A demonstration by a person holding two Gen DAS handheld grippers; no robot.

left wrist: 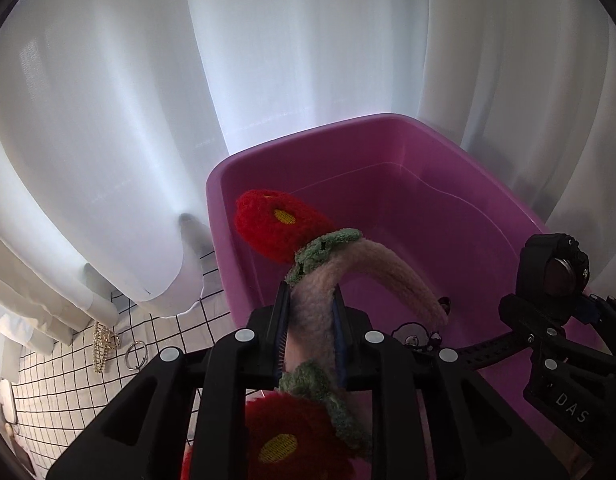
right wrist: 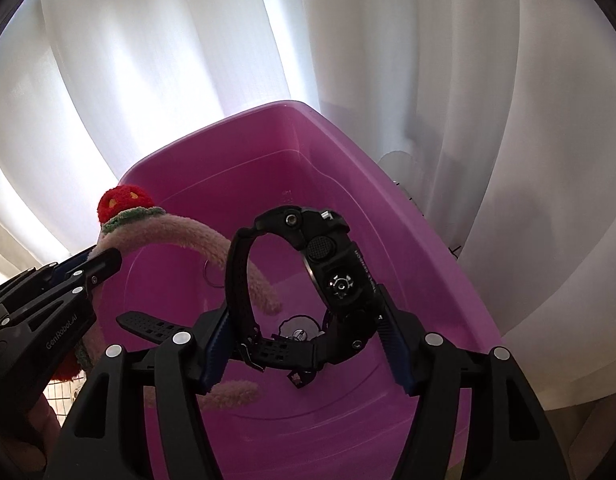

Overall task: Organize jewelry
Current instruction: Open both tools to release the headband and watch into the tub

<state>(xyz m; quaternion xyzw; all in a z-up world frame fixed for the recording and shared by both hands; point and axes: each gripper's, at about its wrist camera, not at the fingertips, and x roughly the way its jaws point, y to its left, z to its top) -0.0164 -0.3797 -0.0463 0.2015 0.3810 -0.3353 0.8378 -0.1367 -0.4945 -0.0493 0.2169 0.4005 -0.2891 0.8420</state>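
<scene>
A pink fuzzy knitted headband with red yarn flowers and green leaf trim (left wrist: pixel 319 304) arches over the near-left corner of a purple rectangular plastic tub (left wrist: pixel 427 184); its band runs between the fingers of the left tongs (left wrist: pixel 310 332), one free end curving down inside the tub. The left jaws stand narrowly apart with the band between them; whether the pads press on the yarn or merely flank it cannot be told from either view. A black chunky digital wristwatch with a perforated rubber strap (right wrist: pixel 327 272) is clamped by the right tongs (right wrist: pixel 304 344), case against one pad and strap loop against the other, suspended above the tub floor with the loose strap tail pointing left. On that floor lie a small dark-rimmed ornament (right wrist: pixel 300 330) and a thin metal ring (right wrist: pixel 212 274). Outside the tub, on the white grid-patterned tabletop cloth (left wrist: pixel 68 392), remain a gold rhinestone hair clip (left wrist: pixel 102 346) and a silver ring (left wrist: pixel 136 355); white curtains (left wrist: pixel 108 120) hang behind. Risks, as judged: the headband, balanced near the rim, may spring or tip outward onto the cloth if let go here; the watch, if dropped from this height, could strike the small ornament below or snag its strap on the headband's end.
</scene>
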